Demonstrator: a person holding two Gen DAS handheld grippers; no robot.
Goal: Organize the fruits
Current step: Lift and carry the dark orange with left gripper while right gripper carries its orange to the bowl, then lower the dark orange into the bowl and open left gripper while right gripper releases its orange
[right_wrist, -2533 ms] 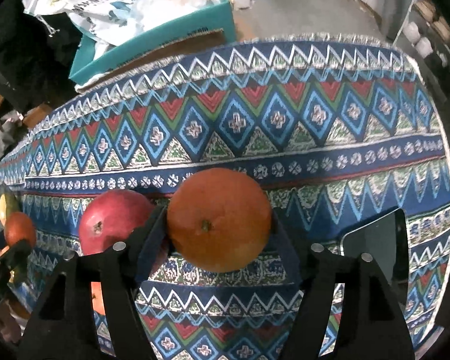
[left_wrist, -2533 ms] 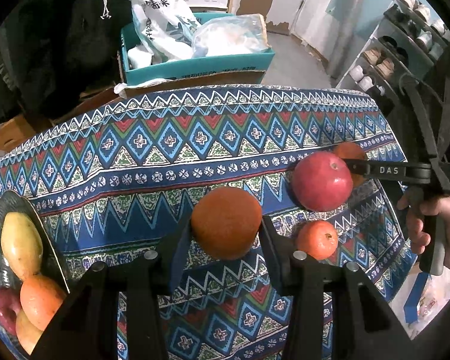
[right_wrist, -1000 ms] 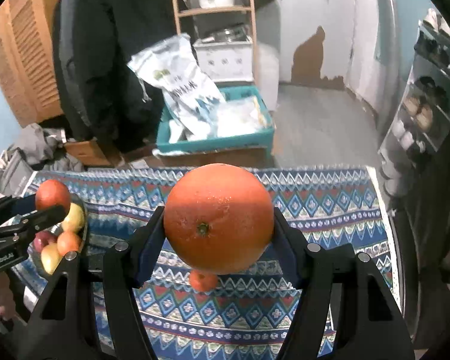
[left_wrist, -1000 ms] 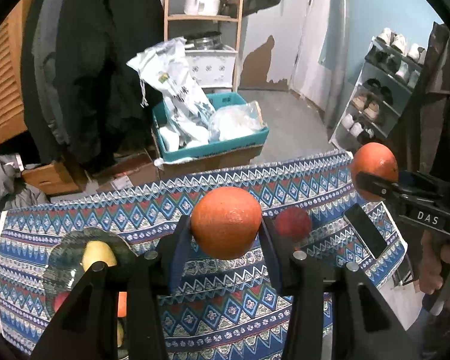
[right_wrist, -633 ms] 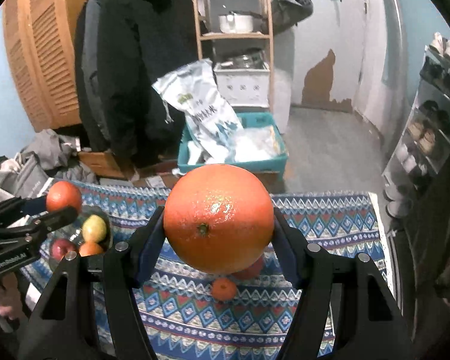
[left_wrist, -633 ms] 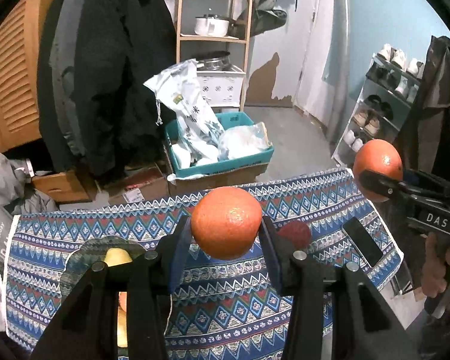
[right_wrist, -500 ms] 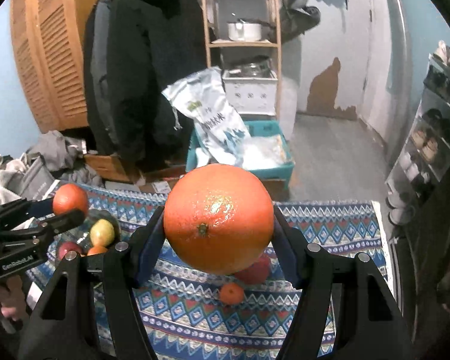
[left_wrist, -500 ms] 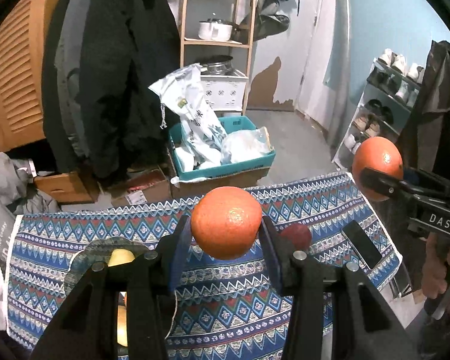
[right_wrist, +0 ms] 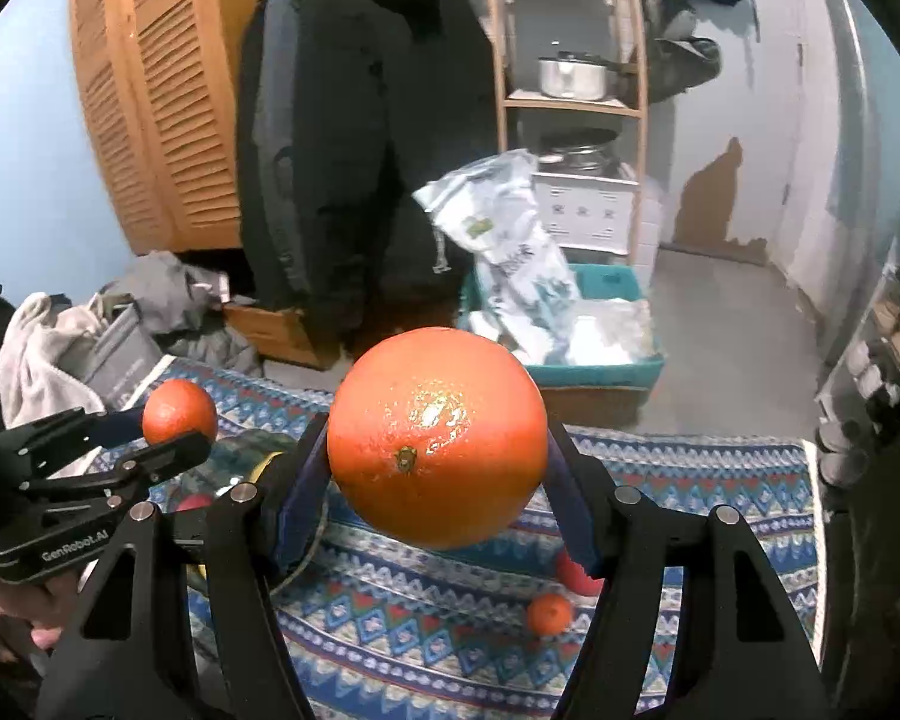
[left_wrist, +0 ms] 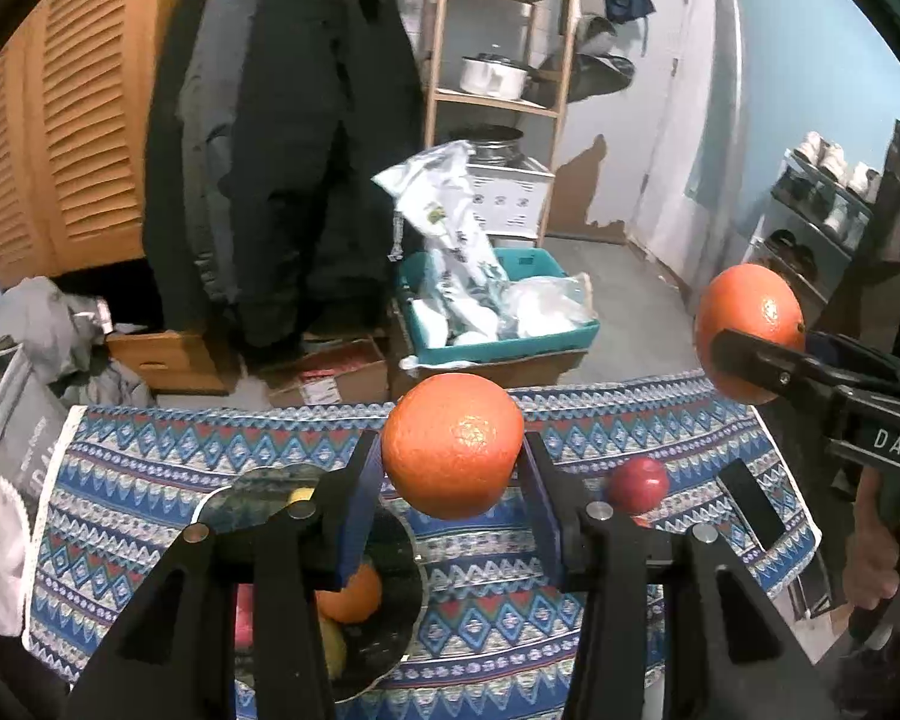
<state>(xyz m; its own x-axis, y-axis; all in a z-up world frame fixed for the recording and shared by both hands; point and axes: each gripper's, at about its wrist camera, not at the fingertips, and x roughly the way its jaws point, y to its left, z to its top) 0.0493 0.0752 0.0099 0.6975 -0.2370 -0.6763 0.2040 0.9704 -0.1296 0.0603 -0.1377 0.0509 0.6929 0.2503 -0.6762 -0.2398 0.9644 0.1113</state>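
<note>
Two oranges are up in the air, one clamped in each gripper, both held well above the patterned tablecloth [left_wrist: 600, 420]. From the left wrist view, the left gripper [left_wrist: 453, 468] has its jaws closed on the left orange [left_wrist: 453, 446] at mid-frame, and the right gripper [left_wrist: 750, 354] comes in from the right edge, squeezing the right orange [left_wrist: 747, 333] in front of the shoe rack [left_wrist: 822, 222]. That view alone shows the dark phone [left_wrist: 750, 504] lying near the cloth's right end, the red apple [left_wrist: 637, 485] in full just right of the gripper's finger, and the plate [left_wrist: 402, 546] at lower left with a small orange fruit [left_wrist: 354, 591] and a yellow one resting in it. The right wrist view fills its centre with the right orange [right_wrist: 438, 438], stem scar facing the lens, pinched tight between blue-padded fingers [right_wrist: 297, 498]. Here the apple shrinks to a red sliver behind the right finger, but a small tangerine [right_wrist: 549, 614] sits plainly on the cloth at lower right, just beside that sliver. At the left edge of this frame the left gripper [right_wrist: 177, 429] shows side-on, still gripping its orange, held over the plate's partly hidden rim. Behind both views hang a black coat [right_wrist: 354, 138] and a teal box [left_wrist: 504, 342] stuffed with bags.
</note>
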